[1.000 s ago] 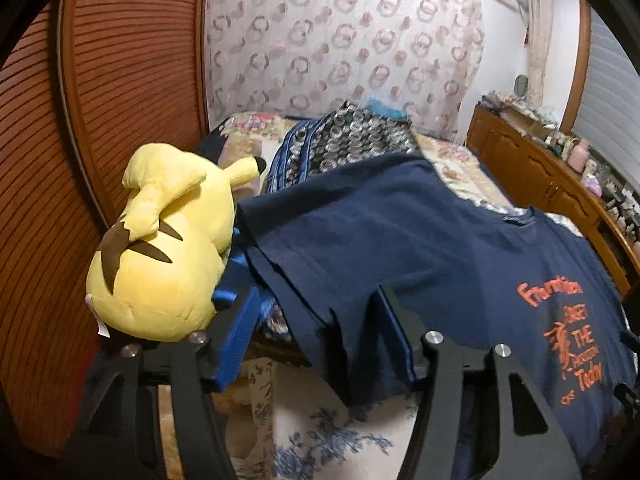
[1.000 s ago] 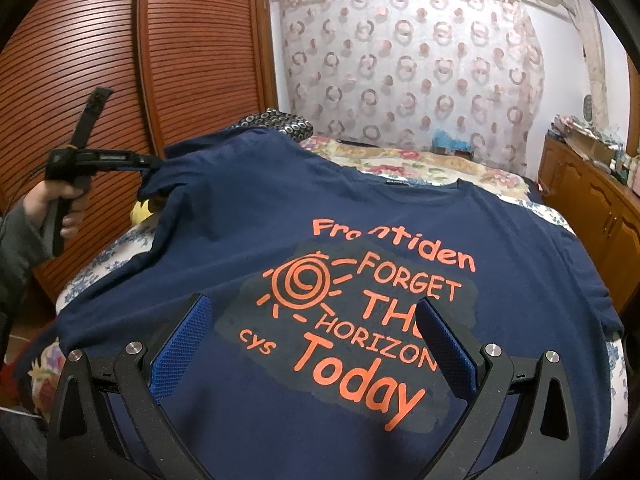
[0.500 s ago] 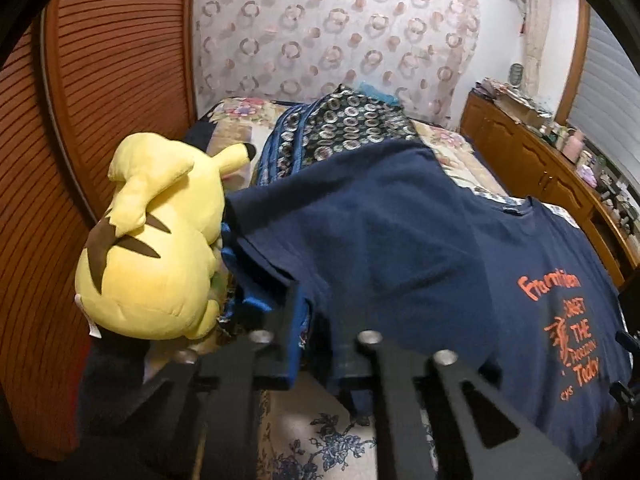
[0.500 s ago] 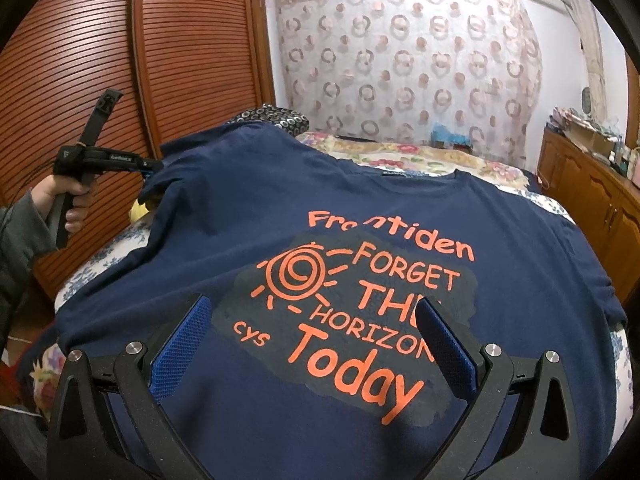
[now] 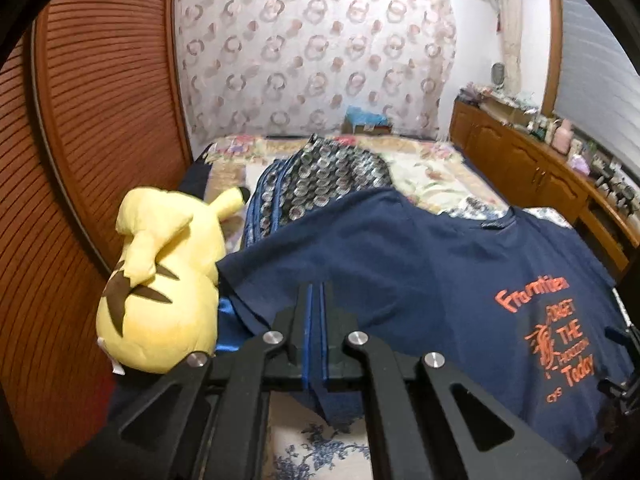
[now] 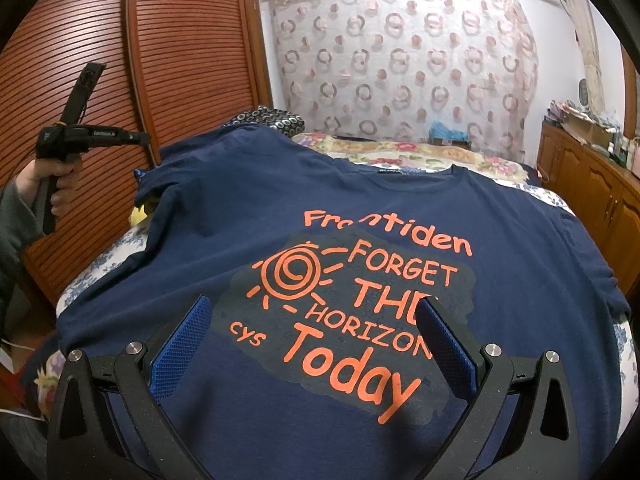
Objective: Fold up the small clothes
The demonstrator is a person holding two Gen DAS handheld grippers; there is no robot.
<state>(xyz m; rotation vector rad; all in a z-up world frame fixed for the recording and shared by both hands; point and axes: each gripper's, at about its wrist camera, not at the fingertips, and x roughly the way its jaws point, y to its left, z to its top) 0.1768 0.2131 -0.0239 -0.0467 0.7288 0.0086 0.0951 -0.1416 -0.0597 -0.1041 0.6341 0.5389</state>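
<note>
A dark blue T-shirt (image 6: 360, 216) with orange words lies flat on the bed (image 6: 100, 256). The left gripper (image 5: 316, 312) pinches its sleeve edge at 6 o'clock, beside a yellow plush toy (image 5: 160, 280). The right gripper (image 6: 312, 336) hangs wide open, holding nothing

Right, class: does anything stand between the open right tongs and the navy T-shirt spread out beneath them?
Nothing visible does. The right tongs are open directly over the navy T-shirt, above its orange print, with bare cloth between their fingers. The left tongs are shut on the shirt's sleeve edge, beside the yellow plush toy.
</note>
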